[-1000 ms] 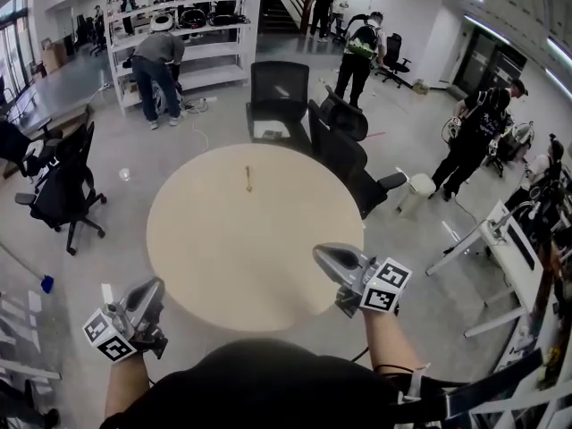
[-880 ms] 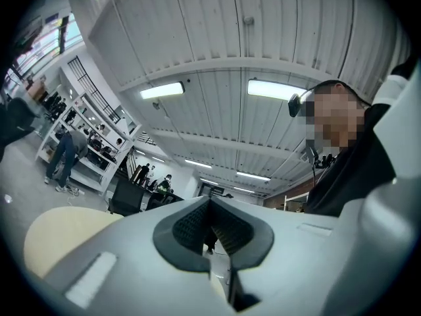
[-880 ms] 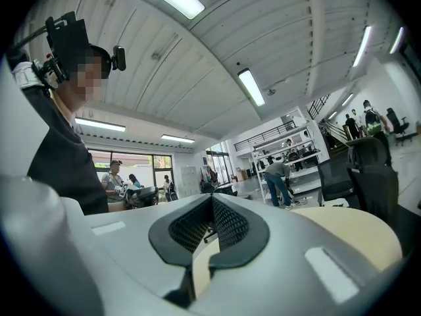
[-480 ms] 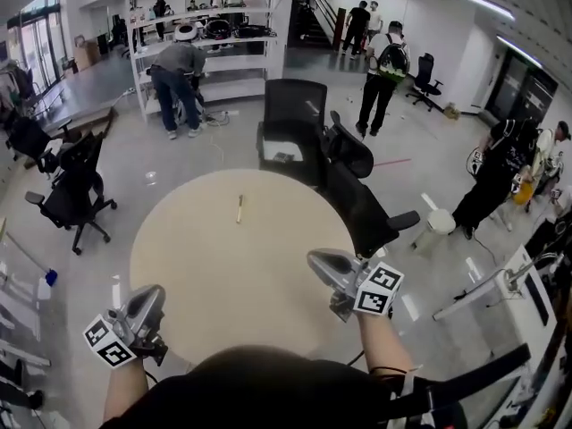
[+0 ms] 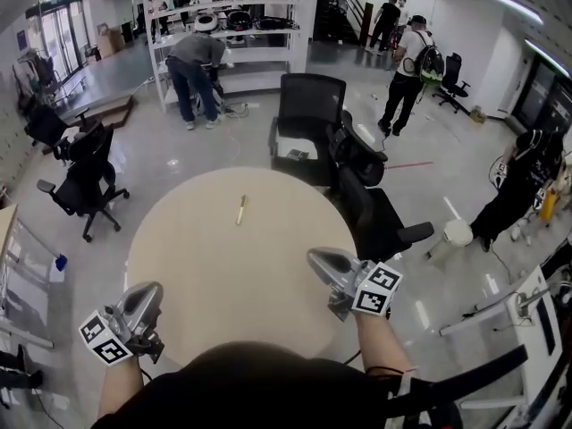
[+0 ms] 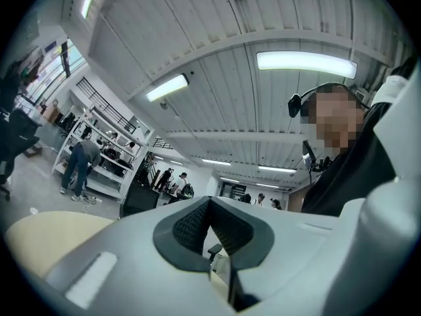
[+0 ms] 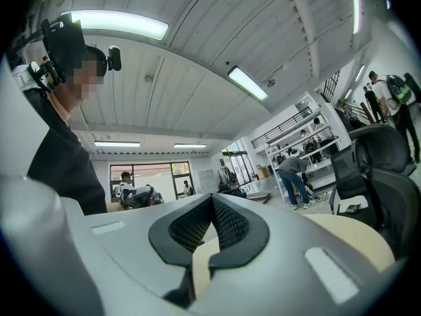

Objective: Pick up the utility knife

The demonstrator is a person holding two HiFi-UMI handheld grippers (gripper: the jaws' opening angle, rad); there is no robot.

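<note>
The utility knife (image 5: 241, 210), a slim yellowish thing, lies alone on the far half of the round beige table (image 5: 223, 275). My left gripper (image 5: 150, 290) hovers by the table's near left rim, well short of the knife, its jaws shut and empty. At the near right rim, my right gripper (image 5: 315, 257) is also shut and empty. In the left gripper view the left gripper (image 6: 209, 200) has its pads meeting at the tip, and in the right gripper view the right gripper (image 7: 212, 198) looks the same. The knife shows in neither gripper view.
Two black office chairs (image 5: 308, 114) (image 5: 371, 208) stand against the table's far right side. Another black chair (image 5: 85, 181) is off to the left. A person bends at white shelving (image 5: 192, 61) behind, and other people stand on the grey floor farther back.
The head view has closed in on the table: the knife and table now sit lower and larger in the frame. Both grippers stay shut and keep their places at the near rim.
</note>
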